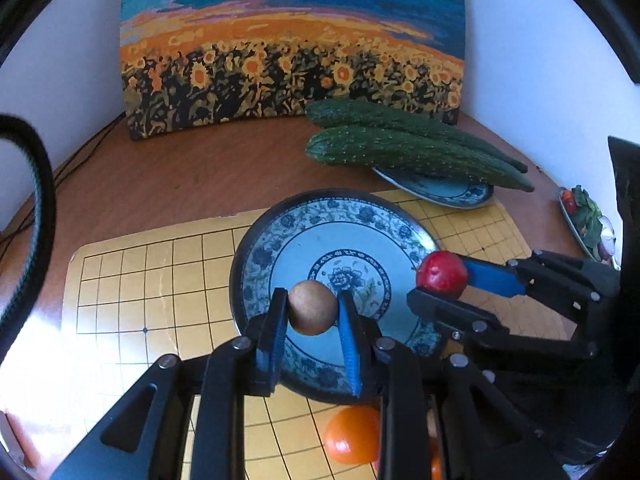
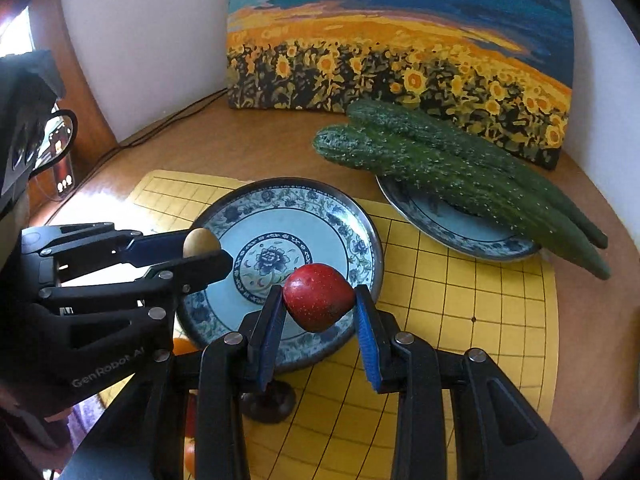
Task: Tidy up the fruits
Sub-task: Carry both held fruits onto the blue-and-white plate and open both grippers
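The round brown fruit [image 1: 312, 307] sits pinched between the blue pads of the left gripper [image 1: 313, 312], held above the near part of the blue-patterned plate [image 1: 280, 236]. The red fruit [image 2: 319, 302] is clamped between the right gripper [image 2: 320, 309] fingers, raised over that plate's near right rim. An orange fruit [image 1: 352, 434] lies on the yellow grid mat [image 1: 160, 272] just nearer than the plate. Beyond the plate to the right, two cucumbers [image 2: 460, 172] rest across a second plate [image 2: 460, 232]. A sunflower painting [image 1: 292, 40] stands behind the plate against the wall.
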The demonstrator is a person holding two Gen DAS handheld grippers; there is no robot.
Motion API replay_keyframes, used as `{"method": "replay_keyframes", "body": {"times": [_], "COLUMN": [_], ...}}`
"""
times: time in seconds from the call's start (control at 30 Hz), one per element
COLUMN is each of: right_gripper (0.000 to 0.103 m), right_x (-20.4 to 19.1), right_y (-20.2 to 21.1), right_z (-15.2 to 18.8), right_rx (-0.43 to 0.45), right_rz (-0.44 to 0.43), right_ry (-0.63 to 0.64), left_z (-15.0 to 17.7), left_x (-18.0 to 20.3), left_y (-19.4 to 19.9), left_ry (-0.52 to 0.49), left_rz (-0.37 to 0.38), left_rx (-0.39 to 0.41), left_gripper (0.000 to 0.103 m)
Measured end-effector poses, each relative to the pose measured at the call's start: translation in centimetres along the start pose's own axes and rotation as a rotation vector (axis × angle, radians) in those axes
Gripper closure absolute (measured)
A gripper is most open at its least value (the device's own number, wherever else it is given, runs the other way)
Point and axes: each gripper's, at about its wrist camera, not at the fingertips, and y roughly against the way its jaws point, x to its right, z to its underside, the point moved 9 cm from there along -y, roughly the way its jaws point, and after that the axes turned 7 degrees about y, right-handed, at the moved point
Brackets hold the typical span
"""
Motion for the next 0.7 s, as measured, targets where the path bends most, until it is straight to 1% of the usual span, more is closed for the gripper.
{"method": "replay_keyframes", "body": {"times": [0.07, 0.13, 0.3, 0.43, 0.7], "right_gripper": [0.068, 0.068, 0.068, 0.068, 0.067], "right_x": [-0.1, 0.0, 0.3, 0.2, 0.2], "right_y": [-0.3, -0.8, -1.3, -1.6, -1.6], "right_z": [0.0, 0.1, -0.1, -0.4, -0.3], "right_rx": [-0.013, -0.016, 0.000, 0.006, 0.012], "right_rz": [-0.018, -0.018, -0.034, -0.048, -0.060], "right_ry": [-0.006, -0.011, -0.018, -0.018, -0.031], "left_z": [-0.1, -0.2, -0.4, -0.1, -0.1], "left_x": [-0.1, -0.1, -0.3, -0.6, -0.7], "left_y": [-0.3, -0.5, -0.9, -1.5, -1.5], "left_ry": [0.002, 0.005, 0.017, 0.026, 0.035], "left_rz": [0.004, 0.007, 0.010, 0.003, 0.005], "left_rx": [-0.002, -0.001, -0.003, -0.020, -0.019], "left_gripper": [0.077, 0.077, 0.077, 0.077, 0.077]}}
